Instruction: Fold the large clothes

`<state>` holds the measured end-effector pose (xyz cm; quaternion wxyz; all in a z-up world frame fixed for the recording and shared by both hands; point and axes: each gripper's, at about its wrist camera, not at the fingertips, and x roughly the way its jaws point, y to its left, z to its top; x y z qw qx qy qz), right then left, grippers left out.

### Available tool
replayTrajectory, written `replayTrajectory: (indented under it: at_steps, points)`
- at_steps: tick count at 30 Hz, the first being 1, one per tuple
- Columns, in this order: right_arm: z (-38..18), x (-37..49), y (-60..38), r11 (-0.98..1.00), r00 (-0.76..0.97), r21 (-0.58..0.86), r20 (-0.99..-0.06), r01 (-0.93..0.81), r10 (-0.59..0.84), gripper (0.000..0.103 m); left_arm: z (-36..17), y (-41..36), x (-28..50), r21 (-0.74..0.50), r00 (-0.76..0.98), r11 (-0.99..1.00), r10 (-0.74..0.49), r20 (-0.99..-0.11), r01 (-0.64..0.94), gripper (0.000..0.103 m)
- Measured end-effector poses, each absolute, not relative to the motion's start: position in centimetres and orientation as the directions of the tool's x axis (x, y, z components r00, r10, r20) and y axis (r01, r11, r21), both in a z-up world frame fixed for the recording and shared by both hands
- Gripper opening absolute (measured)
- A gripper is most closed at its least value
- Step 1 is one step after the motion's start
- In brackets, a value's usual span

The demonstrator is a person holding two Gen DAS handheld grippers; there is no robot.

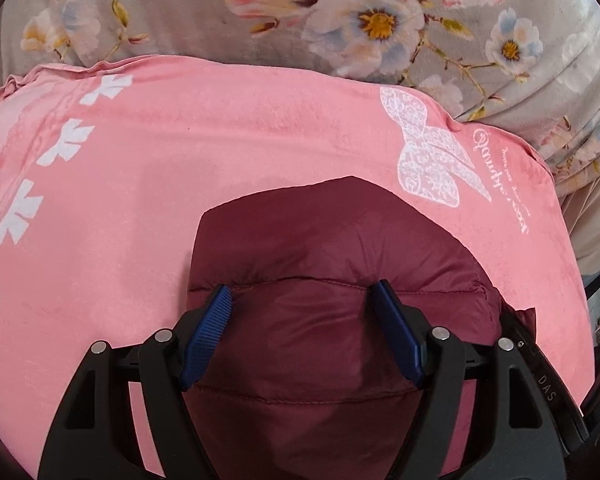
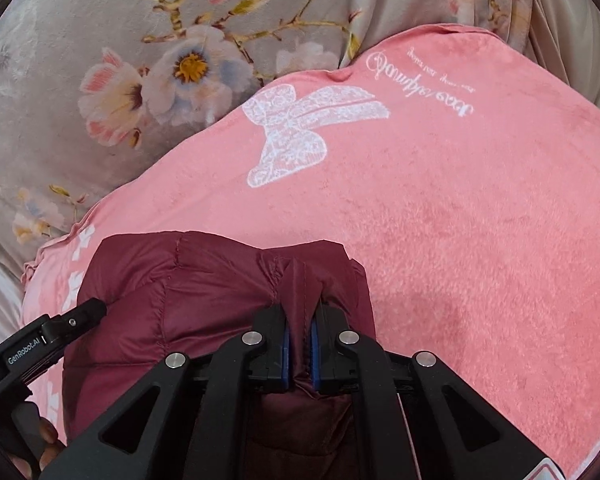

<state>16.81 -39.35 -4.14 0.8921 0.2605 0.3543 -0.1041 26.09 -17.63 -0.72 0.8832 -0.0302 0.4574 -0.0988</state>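
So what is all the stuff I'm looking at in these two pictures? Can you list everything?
quilted jacket: one, dark maroon, puffy, lying on the pink blanket at the near edge of both views.
pink blanket: one, pink, fuzzy, with a white lace bow print and white script lettering, spread under the jacket.
floral bedding: one, grey-beige with pale pink, white and blue flowers, beyond the blanket.
left gripper: one, black with blue pads, jaws spread apart with the jacket between them, pads not squeezing it.
right gripper: one, black with blue pads, pinched shut on a fold of the jacket.
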Motion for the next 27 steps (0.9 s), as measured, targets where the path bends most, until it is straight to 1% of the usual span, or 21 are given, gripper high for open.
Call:
replayTrajectory:
  at_steps: [10, 20, 27]
  points:
    - [-6.5, 17.0, -39.9, 0.833, 0.734, 0.428, -0.677, 0.350, 0.040, 0.005, -2.4, -19.6, 25.8, -0.042, 0.604, 0.986, -0.131, -0.786, 0.159, 0.075]
    - [-7.2, 17.1, -40.0, 0.827, 0.738, 0.445, -0.673, 0.344, 0.055, 0.005, -3.7, -20.2, 25.7, -0.005, 0.630, 0.988, -0.104, -0.769, 0.158, 0.079]
    - [-7.3, 17.5, -39.7, 0.840, 0.726, 0.413, -0.687, 0.352, 0.034, 0.005, -4.2, -20.4, 25.7, 0.011, 0.639, 0.987, -0.095, -0.763, 0.160, 0.080]
